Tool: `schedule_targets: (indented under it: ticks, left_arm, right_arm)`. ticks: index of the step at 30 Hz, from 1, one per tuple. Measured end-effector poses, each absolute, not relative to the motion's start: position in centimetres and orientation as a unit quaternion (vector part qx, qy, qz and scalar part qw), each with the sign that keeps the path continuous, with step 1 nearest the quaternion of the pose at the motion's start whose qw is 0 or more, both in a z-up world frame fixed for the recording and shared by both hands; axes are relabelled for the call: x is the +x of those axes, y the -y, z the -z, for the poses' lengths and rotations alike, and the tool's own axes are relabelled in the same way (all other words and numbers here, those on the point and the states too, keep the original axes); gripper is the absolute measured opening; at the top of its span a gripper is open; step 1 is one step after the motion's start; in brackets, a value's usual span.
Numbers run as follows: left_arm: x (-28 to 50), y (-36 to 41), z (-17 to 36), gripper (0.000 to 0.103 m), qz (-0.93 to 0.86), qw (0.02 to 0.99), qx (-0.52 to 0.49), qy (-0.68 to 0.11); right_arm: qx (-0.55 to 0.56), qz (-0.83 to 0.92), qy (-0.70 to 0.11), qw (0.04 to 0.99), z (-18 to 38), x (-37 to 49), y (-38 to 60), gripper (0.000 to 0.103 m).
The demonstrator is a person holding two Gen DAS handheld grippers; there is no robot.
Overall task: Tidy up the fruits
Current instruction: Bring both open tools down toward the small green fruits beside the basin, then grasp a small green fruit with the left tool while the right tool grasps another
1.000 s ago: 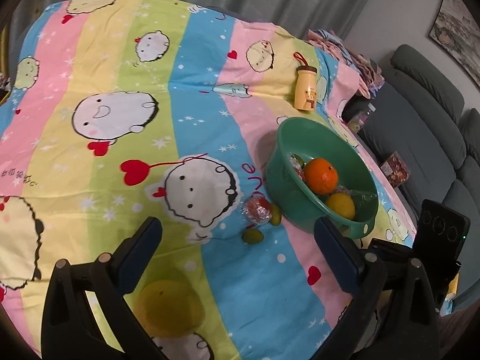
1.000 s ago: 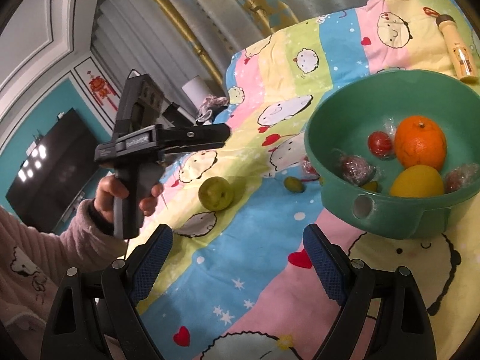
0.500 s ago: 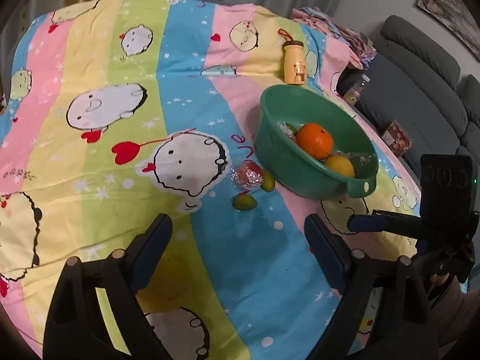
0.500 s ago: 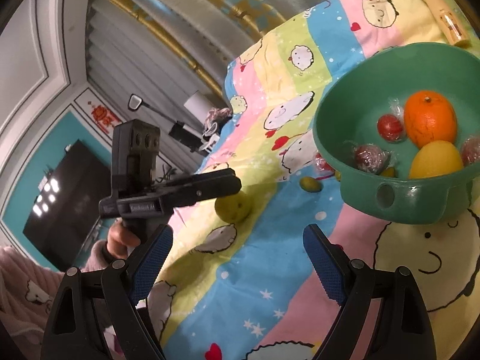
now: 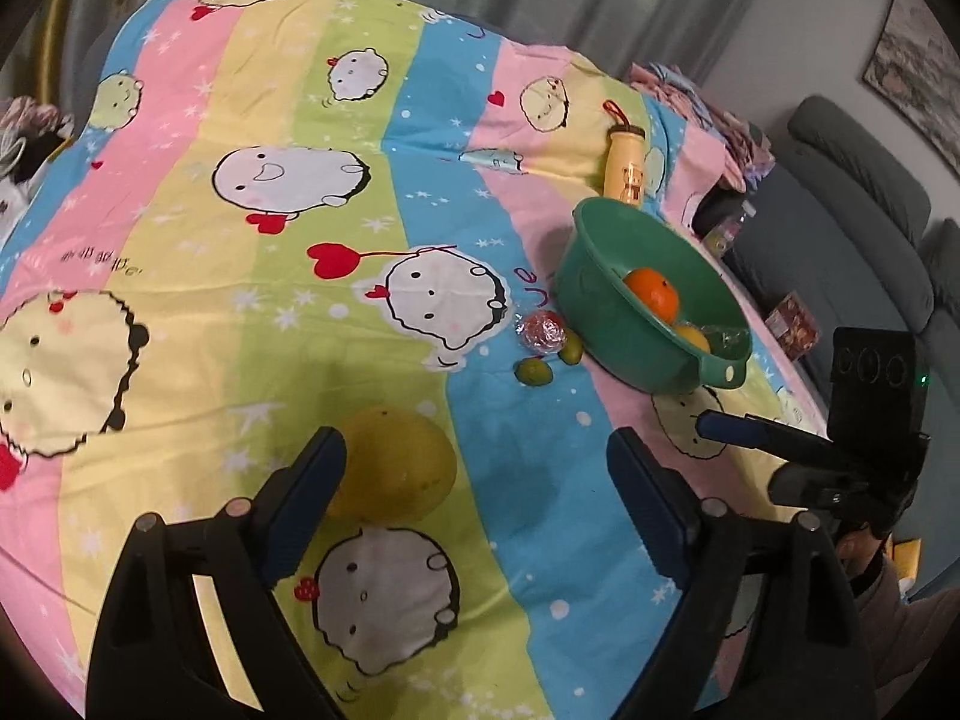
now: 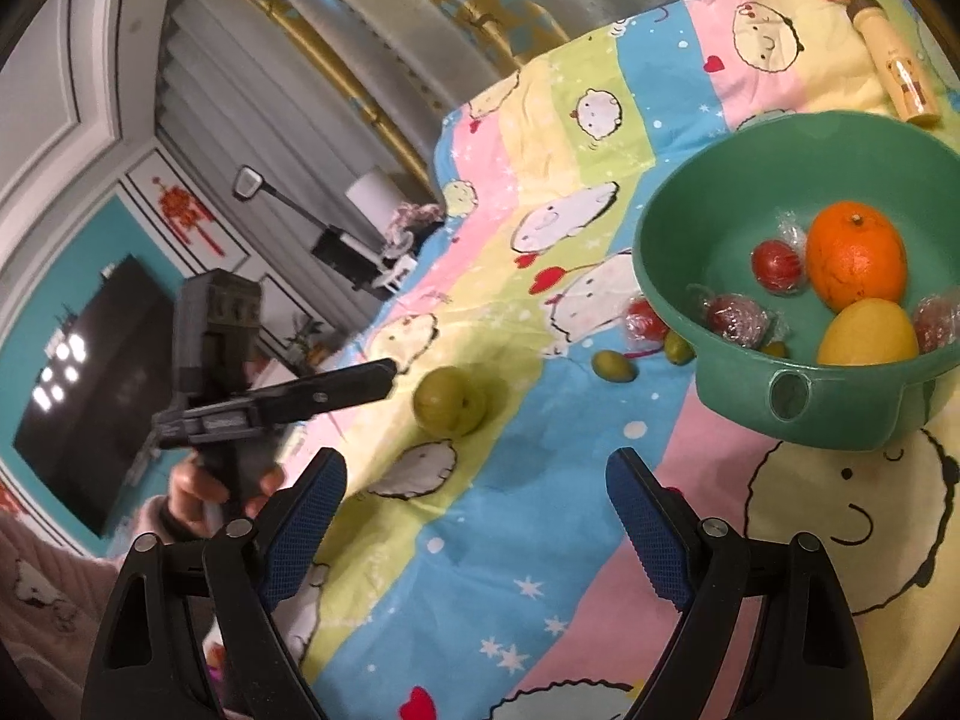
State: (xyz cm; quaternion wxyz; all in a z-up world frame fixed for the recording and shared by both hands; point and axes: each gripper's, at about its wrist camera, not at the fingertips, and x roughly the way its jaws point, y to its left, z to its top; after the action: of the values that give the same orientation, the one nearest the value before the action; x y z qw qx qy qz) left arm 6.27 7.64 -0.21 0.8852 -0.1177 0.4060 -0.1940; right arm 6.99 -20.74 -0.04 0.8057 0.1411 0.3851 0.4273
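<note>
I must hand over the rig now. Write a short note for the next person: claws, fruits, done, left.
Left claw: open, nothing held; jaws have just been closing a little. The big yellow-green fruit lies close ahead, by its left finger.
Right claw: open, empty, over the sheet near the green bowl.
Done: orange, yellow fruit and wrapped red fruits are in the bowl.
Left: the big fruit, a wrapped red one and two small green fruits lie on the sheet beside the bowl.
</note>
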Motion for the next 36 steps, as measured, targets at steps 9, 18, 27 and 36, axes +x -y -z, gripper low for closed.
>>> schedule_targets:
  ticks: [9, 18, 27, 36]
  left_arm:
    - [7.6, -4.7, -0.4, 0.086, 0.208, 0.884, -0.090, -0.408]
    - [12.8, 0.8, 2.7, 0.072, 0.208, 0.869, -0.027, -0.448]
    - [15.9, 2.7, 5.8, 0.047, 0.217, 0.855, -0.025, -0.471]
    - [15.8, 1.8, 6.0, 0.028, 0.215, 0.856, -0.046, -0.468]
  right_arm:
    - [0.108, -0.395, -0.402, 0.819, 0.7, 7.3, 20.1, 0.089]
    - [0.098, -0.399, -0.403, 0.818, 0.7, 6.8, 20.6, 0.085]
    - [0.118, -0.387, -0.405, 0.820, 1.6, 7.7, 21.9, 0.085]
    - [0.147, -0.384, -0.409, 0.815, 2.3, 9.3, 21.1, 0.085]
